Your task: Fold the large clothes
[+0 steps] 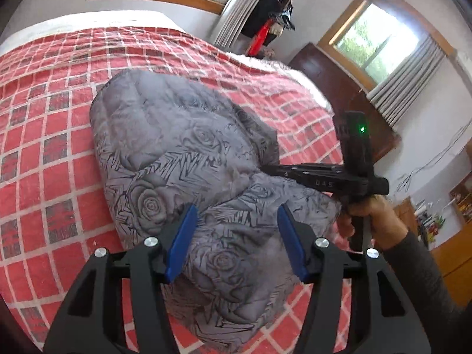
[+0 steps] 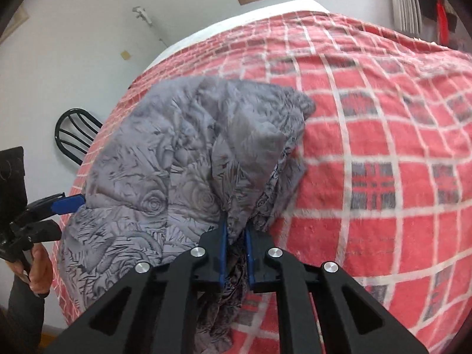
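A bulky grey quilted garment printed with dark roses and jagged lines [image 1: 177, 153] lies bunched on a bed covered by a red blanket with a white and dark check [image 1: 44, 135]. The left hand-held gripper [image 1: 236, 230] stands about half open above the garment's near edge, its blue pads [image 1: 181, 242] on either side of a puffy fold; whether they press it I cannot tell. The right hand-held gripper [image 2: 236, 250] is nearly closed, its blue pads pinching a gathered ridge of the same cloth (the fabric rises in a crease from between them). In the left view a bare hand in a dark grey sleeve [image 1: 365, 221] grips its handle. A black metal chair [image 2: 75, 135] stands beside the bed.
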`<state>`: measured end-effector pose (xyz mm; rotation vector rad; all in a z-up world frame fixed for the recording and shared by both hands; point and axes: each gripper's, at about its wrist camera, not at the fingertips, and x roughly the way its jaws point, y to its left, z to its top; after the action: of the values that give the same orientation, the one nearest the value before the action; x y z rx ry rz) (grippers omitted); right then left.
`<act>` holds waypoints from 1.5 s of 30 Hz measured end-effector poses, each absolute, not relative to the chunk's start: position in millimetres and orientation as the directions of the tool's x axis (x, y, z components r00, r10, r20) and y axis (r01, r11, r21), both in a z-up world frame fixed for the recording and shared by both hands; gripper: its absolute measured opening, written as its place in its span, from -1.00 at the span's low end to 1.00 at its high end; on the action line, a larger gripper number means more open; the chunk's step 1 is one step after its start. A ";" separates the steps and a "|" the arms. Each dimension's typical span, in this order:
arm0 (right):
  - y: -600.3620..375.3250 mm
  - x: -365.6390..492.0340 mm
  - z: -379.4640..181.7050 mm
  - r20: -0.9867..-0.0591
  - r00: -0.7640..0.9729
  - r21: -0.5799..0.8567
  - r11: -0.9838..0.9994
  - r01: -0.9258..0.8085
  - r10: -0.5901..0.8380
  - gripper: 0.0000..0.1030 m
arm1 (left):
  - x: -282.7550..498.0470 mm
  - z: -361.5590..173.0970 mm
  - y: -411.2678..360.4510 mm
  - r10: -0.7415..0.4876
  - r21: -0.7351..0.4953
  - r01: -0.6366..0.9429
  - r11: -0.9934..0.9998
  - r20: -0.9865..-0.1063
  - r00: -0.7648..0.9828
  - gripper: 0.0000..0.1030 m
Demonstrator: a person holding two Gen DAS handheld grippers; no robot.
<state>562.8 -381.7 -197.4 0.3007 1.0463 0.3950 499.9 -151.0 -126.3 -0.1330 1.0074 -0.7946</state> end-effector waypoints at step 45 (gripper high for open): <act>-369.6 578.6 -186.3 -0.802 0.444 0.354 0.917 -0.184 0.399 -0.35 | 564.3 -151.0 -123.1 -0.579 -0.439 0.415 0.797 -0.751 0.317 0.09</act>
<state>578.6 -369.6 -186.3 0.2276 1.0517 0.3652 564.3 -123.1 -151.0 -0.1764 1.0626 -0.6579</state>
